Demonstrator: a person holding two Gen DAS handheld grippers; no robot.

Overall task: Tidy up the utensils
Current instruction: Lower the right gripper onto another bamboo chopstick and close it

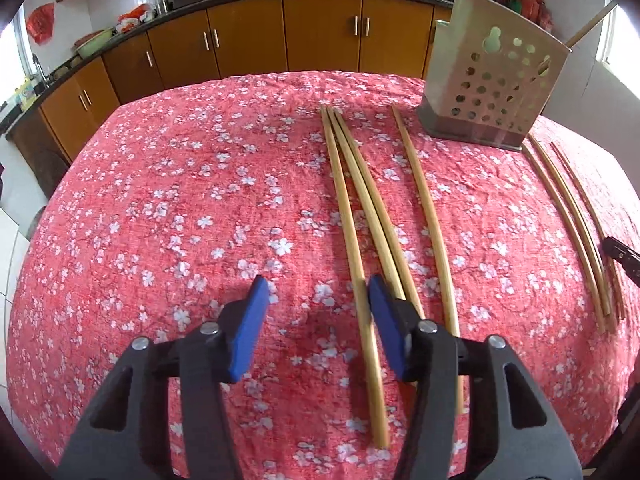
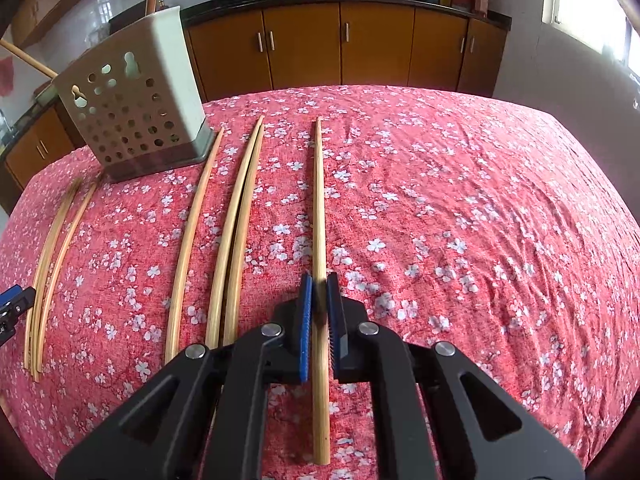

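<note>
The right tongs [image 2: 319,294] are clenched on a single chopstick [image 2: 319,208], the blue pads pressing it from both sides near its thick end. This chopstick lies flat on the flowered red tablecloth [image 2: 460,208], its long axis running straight away from the tongs toward the far cabinets [image 2: 340,40], thin tip pointing away, the butt end passing back under the jaws. It is the rightmost stick in the right wrist view and lies apart from the others. The left tongs [image 1: 316,296] are released and half spread. One chopstick of a group of three [image 1: 352,216] passes between the pads, close against the right-hand pad, with no pressure on it that can be confirmed. That stick likewise runs lengthwise away from the left tongs, thin end toward the far side of the table. Another loose chopstick [image 1: 430,216] lies just to the right of the group, roughly parallel. The perforated metal holder [image 1: 492,92] stands upright at the far side of the cloth, between the two hands' working areas, beyond and to the right of the left tongs and beyond and to the left of the right tongs [image 2: 132,108]. Judgement: each stick must be lifted and tipped to vertical before entering the holder. Neither hand is clearly nearer it.
</note>
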